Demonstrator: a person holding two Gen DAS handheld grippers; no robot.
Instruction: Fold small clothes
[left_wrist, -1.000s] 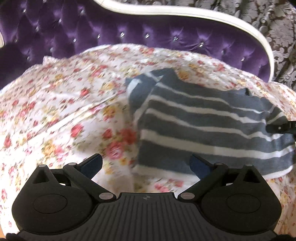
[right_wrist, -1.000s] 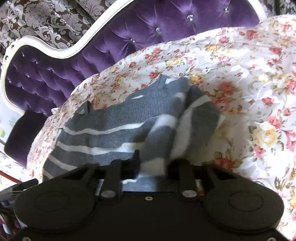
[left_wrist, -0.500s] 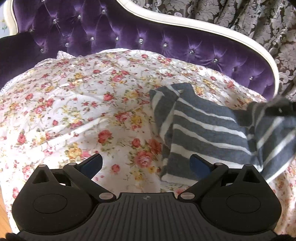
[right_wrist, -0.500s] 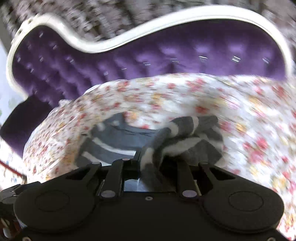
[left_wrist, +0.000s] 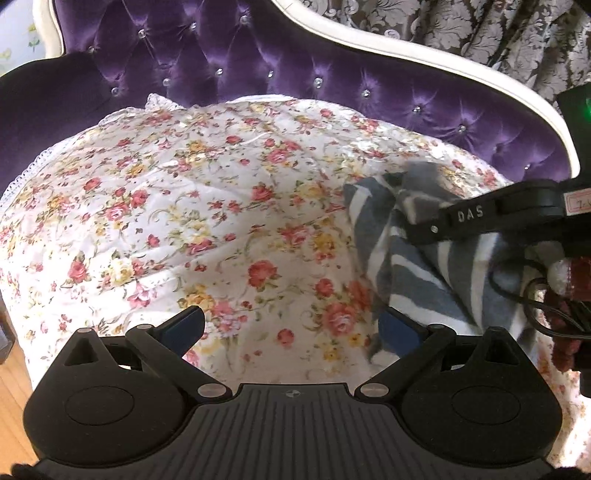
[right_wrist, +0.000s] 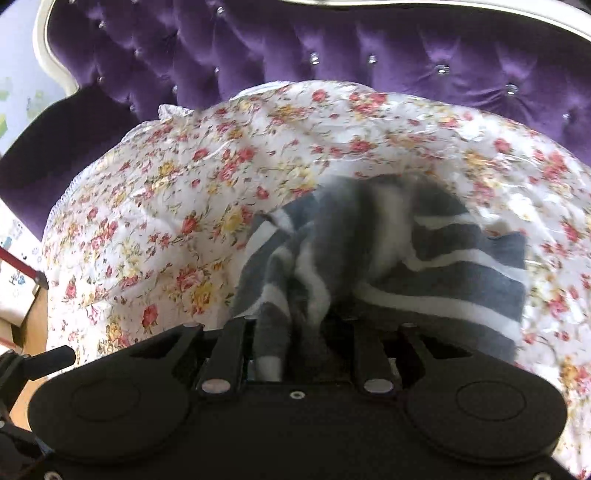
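A second ago the grey-and-white striped garment (left_wrist: 417, 266) lay nearly flat on the floral bedspread (left_wrist: 207, 206), one edge pinched by the right gripper (right_wrist: 295, 339); now that edge has been hauled up and across, and the cloth bunches into a loose, blurred heap towards the bedspread's right side, short of the purple tufted headboard (left_wrist: 258, 62). In the right wrist view the fingers are closed tightly on a gathered strip of the striped fabric, which runs straight between them, while the remaining cloth trails down onto the bedspread on the far right. The left gripper (left_wrist: 291, 328) has its blue-padded fingers spread wide and holds nothing; the right one of the pair sits just at the garment's near edge, the left one over bare floral cloth. The lift looks like the start of a fold, carrying one side over the other, but the layers are rumpled rather than aligned. Judging from this, the fold is only begun: the raised edge still needs laying down squarely, and the free left gripper seems placed to pin or smooth the lower edge.
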